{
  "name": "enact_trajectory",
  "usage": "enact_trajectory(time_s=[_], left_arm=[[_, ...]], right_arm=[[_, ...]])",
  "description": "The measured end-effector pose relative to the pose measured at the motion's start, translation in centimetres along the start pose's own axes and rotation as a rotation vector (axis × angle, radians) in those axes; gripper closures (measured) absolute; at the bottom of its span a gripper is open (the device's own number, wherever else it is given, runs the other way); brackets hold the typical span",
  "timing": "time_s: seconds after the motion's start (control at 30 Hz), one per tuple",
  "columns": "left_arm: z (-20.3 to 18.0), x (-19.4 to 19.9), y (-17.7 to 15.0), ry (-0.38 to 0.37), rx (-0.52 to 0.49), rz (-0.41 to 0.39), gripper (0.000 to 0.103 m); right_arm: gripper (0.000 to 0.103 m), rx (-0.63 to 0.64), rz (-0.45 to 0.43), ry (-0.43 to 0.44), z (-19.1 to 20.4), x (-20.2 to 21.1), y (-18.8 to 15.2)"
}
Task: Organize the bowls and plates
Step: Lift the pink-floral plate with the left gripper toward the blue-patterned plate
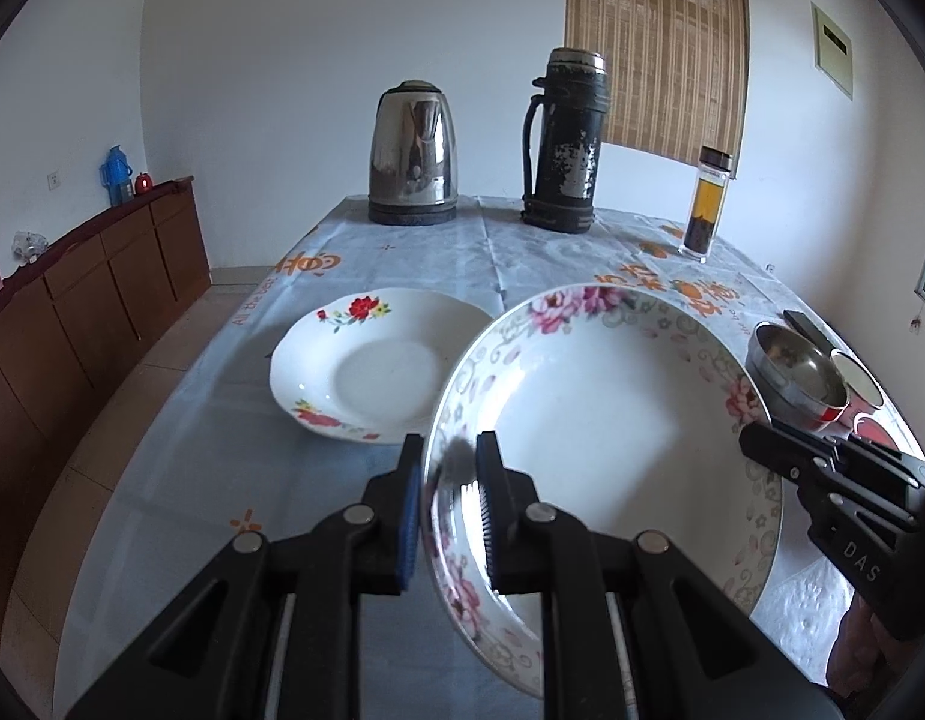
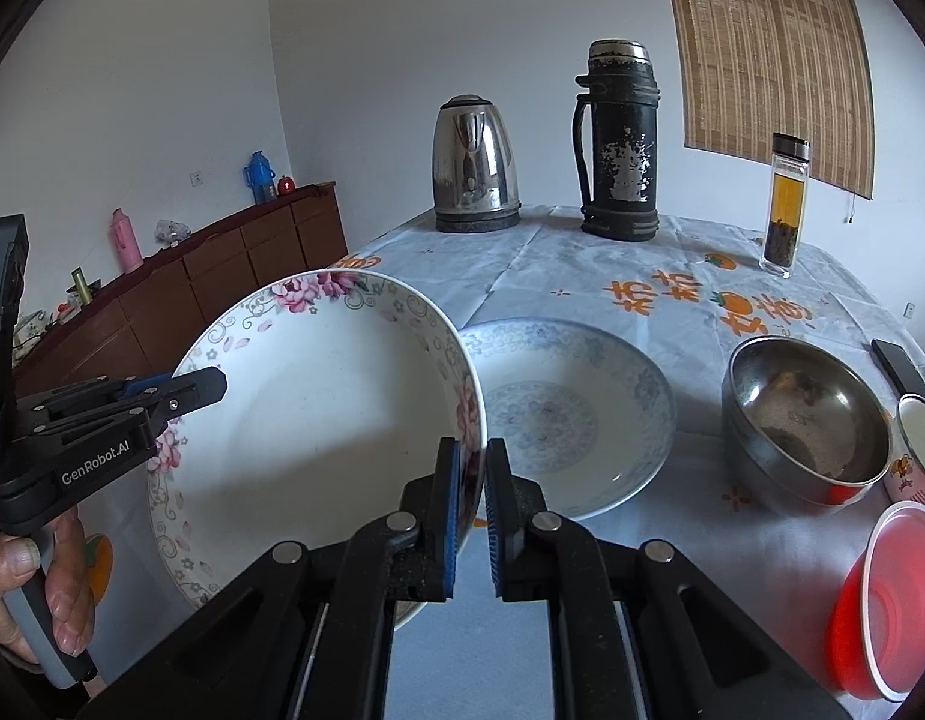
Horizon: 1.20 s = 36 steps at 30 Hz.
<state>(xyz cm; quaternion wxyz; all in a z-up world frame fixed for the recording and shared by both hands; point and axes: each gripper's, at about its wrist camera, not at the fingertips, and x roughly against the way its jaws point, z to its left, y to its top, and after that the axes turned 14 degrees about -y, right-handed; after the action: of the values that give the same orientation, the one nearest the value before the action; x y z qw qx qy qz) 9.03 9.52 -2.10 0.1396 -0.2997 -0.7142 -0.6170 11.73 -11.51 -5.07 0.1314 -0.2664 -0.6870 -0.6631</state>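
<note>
A large pink-flowered plate (image 1: 606,414) is held above the table between both grippers. My left gripper (image 1: 449,468) is shut on its left rim. My right gripper (image 2: 471,468) is shut on its right rim; the plate also shows in the right wrist view (image 2: 318,420). A white plate with red flowers (image 1: 366,360) lies on the table to the left. A blue-patterned plate (image 2: 570,414) lies under and right of the held plate. A steel bowl (image 2: 804,420), a red bowl (image 2: 882,600) and a small printed bowl (image 2: 918,450) stand at the right.
A steel kettle (image 1: 413,156), a black thermos (image 1: 563,138) and a glass tea bottle (image 1: 705,204) stand at the table's far side. A dark phone-like object (image 2: 900,366) lies at the right edge. A wooden sideboard (image 1: 90,276) runs along the left wall.
</note>
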Motion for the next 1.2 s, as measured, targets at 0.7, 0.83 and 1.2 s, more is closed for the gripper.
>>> enact_trajectory(time_s=[0.7, 0.83, 1.2], left_arm=[[-2.7, -2.5, 3.5, -0.026, -0.057, -0.058, 0.089], [-3.3, -2.9, 4.3, -0.02, -0.071, -0.075, 0.089], [-4.5, -4.9, 5.8, -0.042, -0.087, -0.092, 0.089]], right_arm=[[0.094, -0.067, -0.055, -0.091, -3.2, -1.1, 1.3], [0.094, -0.072, -0.086, -0.115, -3.6, -1.0, 1.9], [0.093, -0.12, -0.107, -0.153, -4.9, -2.2, 2.3]])
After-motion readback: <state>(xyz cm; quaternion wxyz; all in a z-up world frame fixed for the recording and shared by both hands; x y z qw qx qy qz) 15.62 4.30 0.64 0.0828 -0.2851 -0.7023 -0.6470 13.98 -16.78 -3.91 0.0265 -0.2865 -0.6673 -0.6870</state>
